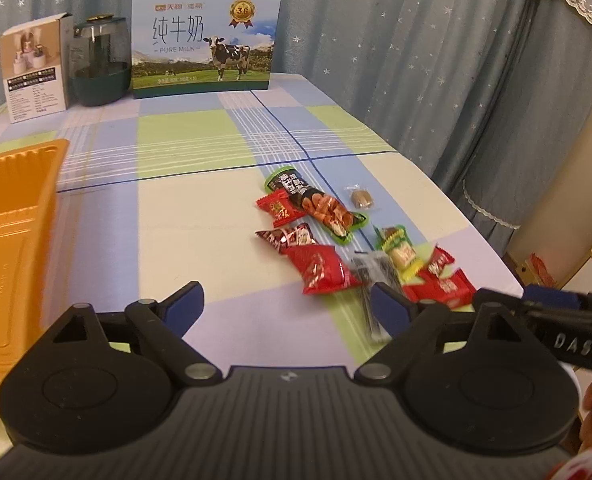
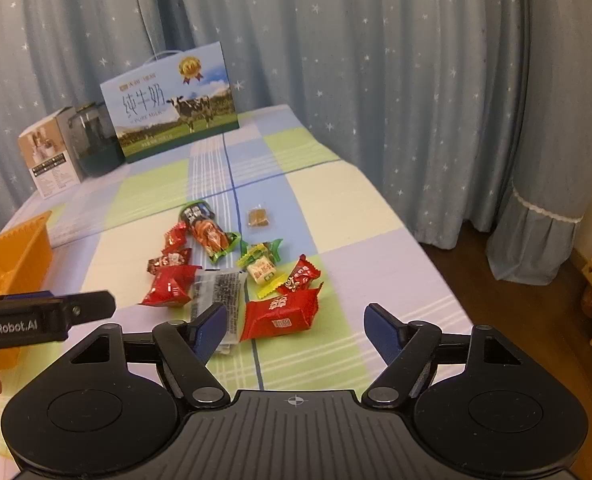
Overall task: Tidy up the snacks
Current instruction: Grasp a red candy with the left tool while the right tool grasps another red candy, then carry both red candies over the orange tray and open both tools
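A heap of small snack packets lies on the checked tablecloth [image 1: 184, 216]. It holds red packets [image 1: 320, 276], a long green-edged packet [image 1: 316, 208], a yellow-green one [image 1: 400, 254], a clear wrapper [image 1: 370, 276] and a brown candy [image 1: 361, 199]. My left gripper [image 1: 287, 294] is open, just short of the heap, with nothing between its fingers. My right gripper [image 2: 295, 314] is open too. A red packet [image 2: 282, 316] lies on the cloth between its blue pads [image 2: 210, 320], and neither pad presses on it. An orange tray [image 1: 12, 220] stands at the left.
At the table's far end stand a milk carton box [image 1: 206, 44], a dark jar [image 1: 100, 64] and a small white box [image 1: 34, 68]. Blue starred curtains [image 2: 376, 80] hang behind. The table's right edge [image 2: 416, 240] drops to a wooden floor.
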